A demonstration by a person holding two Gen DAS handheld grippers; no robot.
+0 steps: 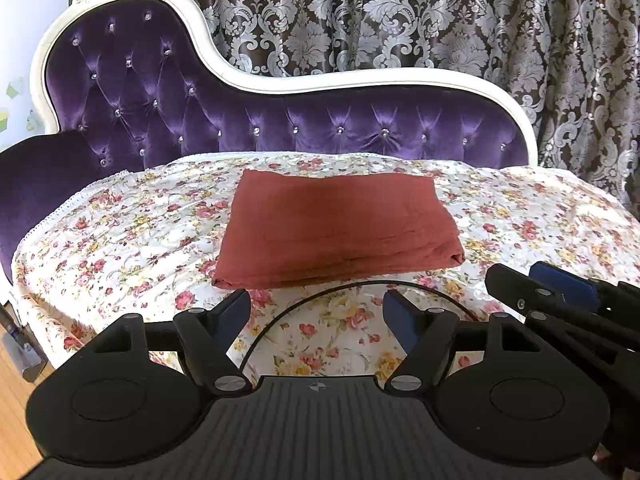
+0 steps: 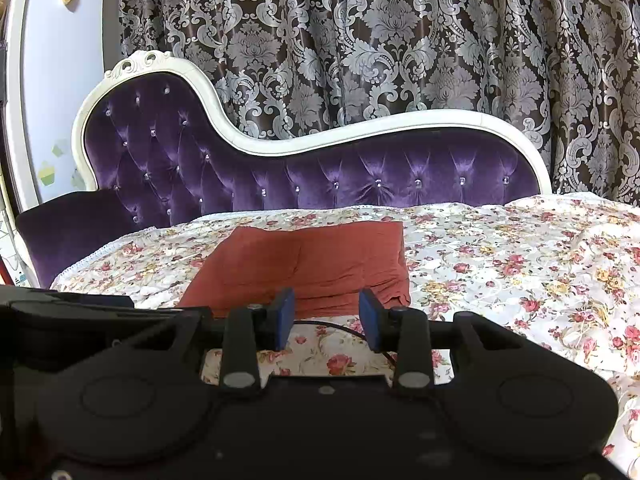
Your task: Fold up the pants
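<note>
The rust-red pants (image 1: 336,228) lie folded into a flat rectangle on the floral cover, in the middle of the seat. They also show in the right wrist view (image 2: 308,264). My left gripper (image 1: 316,312) is open and empty, held back just in front of the near edge of the pants. My right gripper (image 2: 326,316) is open and empty, also just short of the pants' near edge. The right gripper shows at the right edge of the left wrist view (image 1: 560,296).
A floral quilted cover (image 1: 120,240) is spread over a purple tufted chaise with a white carved frame (image 1: 320,80). Patterned dark curtains (image 1: 440,20) hang behind. A wooden floor (image 1: 16,392) lies at the lower left. A thin black cable (image 1: 360,286) arcs between the left fingers.
</note>
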